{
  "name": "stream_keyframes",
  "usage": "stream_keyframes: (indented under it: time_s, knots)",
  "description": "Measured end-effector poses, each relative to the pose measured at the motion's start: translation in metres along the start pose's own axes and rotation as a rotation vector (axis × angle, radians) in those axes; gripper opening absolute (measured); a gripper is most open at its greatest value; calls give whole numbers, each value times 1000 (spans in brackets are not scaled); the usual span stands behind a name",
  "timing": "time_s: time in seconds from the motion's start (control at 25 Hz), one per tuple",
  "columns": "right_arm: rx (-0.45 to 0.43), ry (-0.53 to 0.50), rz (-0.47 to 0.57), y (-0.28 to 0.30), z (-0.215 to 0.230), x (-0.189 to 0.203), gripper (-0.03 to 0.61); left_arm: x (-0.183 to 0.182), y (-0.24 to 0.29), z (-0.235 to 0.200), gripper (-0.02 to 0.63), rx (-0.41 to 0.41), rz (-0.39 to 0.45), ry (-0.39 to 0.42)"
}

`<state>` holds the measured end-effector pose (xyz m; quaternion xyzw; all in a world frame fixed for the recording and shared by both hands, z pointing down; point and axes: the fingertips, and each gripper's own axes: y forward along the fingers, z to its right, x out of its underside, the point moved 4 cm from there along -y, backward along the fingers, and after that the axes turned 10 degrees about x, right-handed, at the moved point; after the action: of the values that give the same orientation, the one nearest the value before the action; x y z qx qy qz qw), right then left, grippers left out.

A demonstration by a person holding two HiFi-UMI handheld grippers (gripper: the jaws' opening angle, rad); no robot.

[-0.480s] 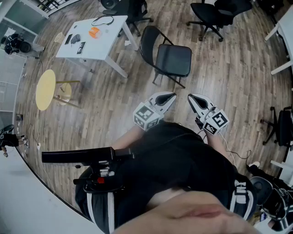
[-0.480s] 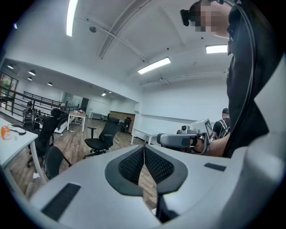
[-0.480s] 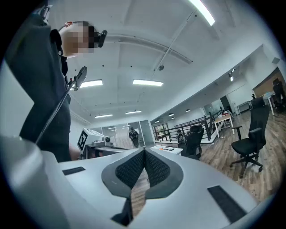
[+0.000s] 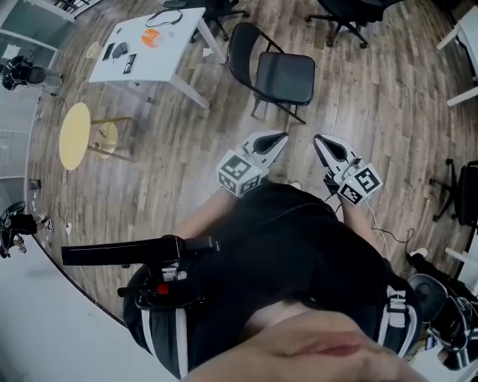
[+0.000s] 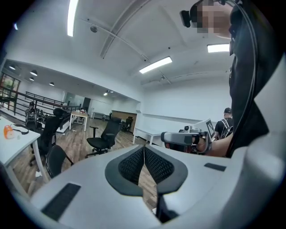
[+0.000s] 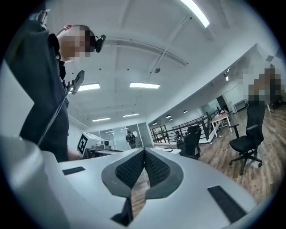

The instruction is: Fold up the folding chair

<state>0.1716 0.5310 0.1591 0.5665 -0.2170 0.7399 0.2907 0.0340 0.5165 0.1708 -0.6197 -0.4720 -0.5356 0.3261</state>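
The black folding chair stands unfolded on the wood floor, its seat facing me, a good step beyond both grippers. In the left gripper view its rounded back shows low at the left. My left gripper is held in front of my body, jaws shut with nothing between them. My right gripper is level beside it, also shut and empty. The two tips point towards each other and the chair, a hand's width apart.
A white table with small items stands left of the chair. A round yellow stool is farther left. Black office chairs stand behind, another white table at the right. A black handle juts from my waist.
The whole scene has slid slightly up in the head view. Both grippers stay shut and nearly where they were; the right one has drifted slightly right.
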Motion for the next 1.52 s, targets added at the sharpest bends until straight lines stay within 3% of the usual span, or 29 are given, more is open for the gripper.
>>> stream_keyframes:
  time_s: [0.32, 0.48, 0.8, 1.12, 1.32, 1.52]
  knots:
    - [-91, 16, -2, 3, -8, 7, 11, 5, -4, 1, 5, -14, -31, 25]
    - [-91, -22, -19, 10, -8, 7, 11, 3, -1, 0, 5, -19, -42, 46]
    - [-53, -30, -7, 26, 6, -2, 11, -10, 10, -24, 6, -34, -8, -5]
    - [-15, -38, -33, 73, 19, -8, 11, -13, 2, -76, 5, -21, -11, -50]
    - [30, -8, -56, 135, 29, -6, 11, -22, -15, -144, 5, -13, -4, -61]
    - [57, -21, -67, 160, 36, -10, 11, -31, -15, -173, 6, 5, -6, -42]
